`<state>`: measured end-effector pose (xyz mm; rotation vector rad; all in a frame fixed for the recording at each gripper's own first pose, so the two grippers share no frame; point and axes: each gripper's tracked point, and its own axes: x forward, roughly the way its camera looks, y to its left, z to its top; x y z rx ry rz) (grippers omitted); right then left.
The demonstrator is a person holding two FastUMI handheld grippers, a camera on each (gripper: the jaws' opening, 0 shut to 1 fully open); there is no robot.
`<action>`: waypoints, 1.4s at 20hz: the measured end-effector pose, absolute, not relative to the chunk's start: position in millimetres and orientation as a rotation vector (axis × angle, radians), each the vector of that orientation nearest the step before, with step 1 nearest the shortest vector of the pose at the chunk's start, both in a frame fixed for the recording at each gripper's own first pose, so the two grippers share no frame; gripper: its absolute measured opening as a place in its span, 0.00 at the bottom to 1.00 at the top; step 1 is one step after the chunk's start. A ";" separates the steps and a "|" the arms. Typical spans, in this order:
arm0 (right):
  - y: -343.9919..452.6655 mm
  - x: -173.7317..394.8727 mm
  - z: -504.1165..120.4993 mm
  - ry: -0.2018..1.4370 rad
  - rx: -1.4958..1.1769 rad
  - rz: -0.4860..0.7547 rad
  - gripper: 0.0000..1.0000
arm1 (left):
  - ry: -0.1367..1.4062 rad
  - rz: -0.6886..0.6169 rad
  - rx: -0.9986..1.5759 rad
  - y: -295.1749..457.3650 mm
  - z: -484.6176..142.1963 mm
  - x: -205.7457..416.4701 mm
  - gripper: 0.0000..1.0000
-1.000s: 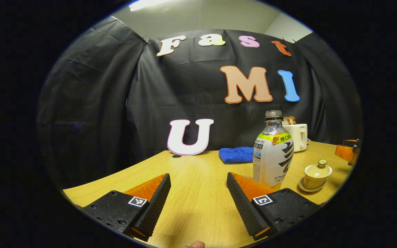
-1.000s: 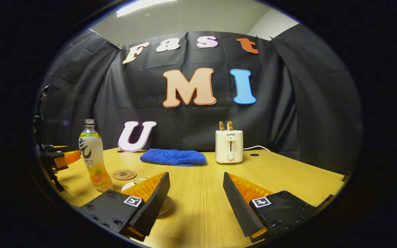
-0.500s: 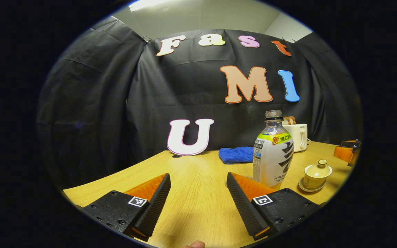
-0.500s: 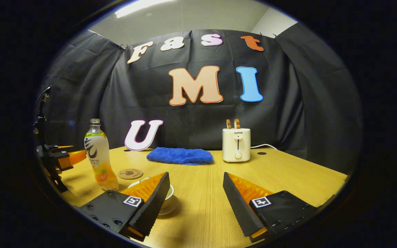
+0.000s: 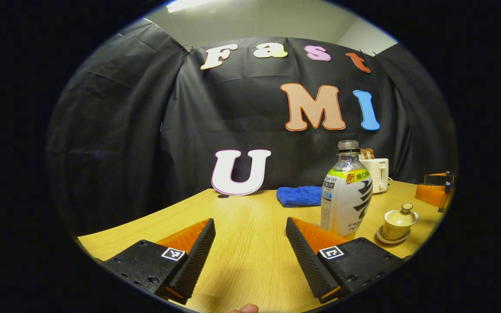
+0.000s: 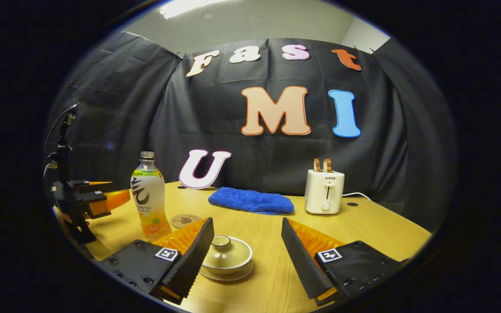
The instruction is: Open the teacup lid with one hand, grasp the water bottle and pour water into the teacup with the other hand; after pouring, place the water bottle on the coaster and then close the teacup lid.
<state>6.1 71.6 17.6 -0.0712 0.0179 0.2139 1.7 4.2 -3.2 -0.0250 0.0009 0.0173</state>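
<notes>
A cream teacup [image 6: 226, 259] with its knobbed lid [image 6: 221, 240] on stands on a saucer, between and just beyond the fingertips of my open right gripper [image 6: 247, 256]. The same teacup [image 5: 399, 221] shows at the right in the left gripper view. An uncapped water bottle [image 5: 346, 193] with a white and green label stands upright just beyond my open left gripper [image 5: 250, 254], off its right finger. The bottle [image 6: 147, 196] also stands left of the teacup in the right gripper view, with a round cork coaster [image 6: 185, 220] lying behind it. The left gripper [image 6: 89, 198] is seen at the far left there.
A folded blue cloth [image 6: 251, 201] lies at the back of the wooden table [image 6: 376, 226], and a white toaster [image 6: 324, 191] with bread in it stands to its right, its cable trailing off. A fingertip [image 5: 244, 308] shows at the bottom of the left gripper view.
My right gripper has swung left, bringing the teacup from behind its left finger to between the fingertips. My left gripper has barely moved. Both stay open.
</notes>
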 end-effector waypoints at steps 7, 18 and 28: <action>97.5 13.6 7.3 0.071 -0.105 0.263 0.99 | 0.000 0.015 -0.025 3.2 -3.9 1.7 0.95; 109.9 18.7 -27.2 0.180 -0.139 0.286 0.75 | 0.000 0.009 -0.026 2.6 -3.3 1.5 0.95; 110.3 21.5 -29.2 0.174 -0.141 0.273 0.37 | -0.001 0.008 -0.026 2.1 -3.7 1.6 0.95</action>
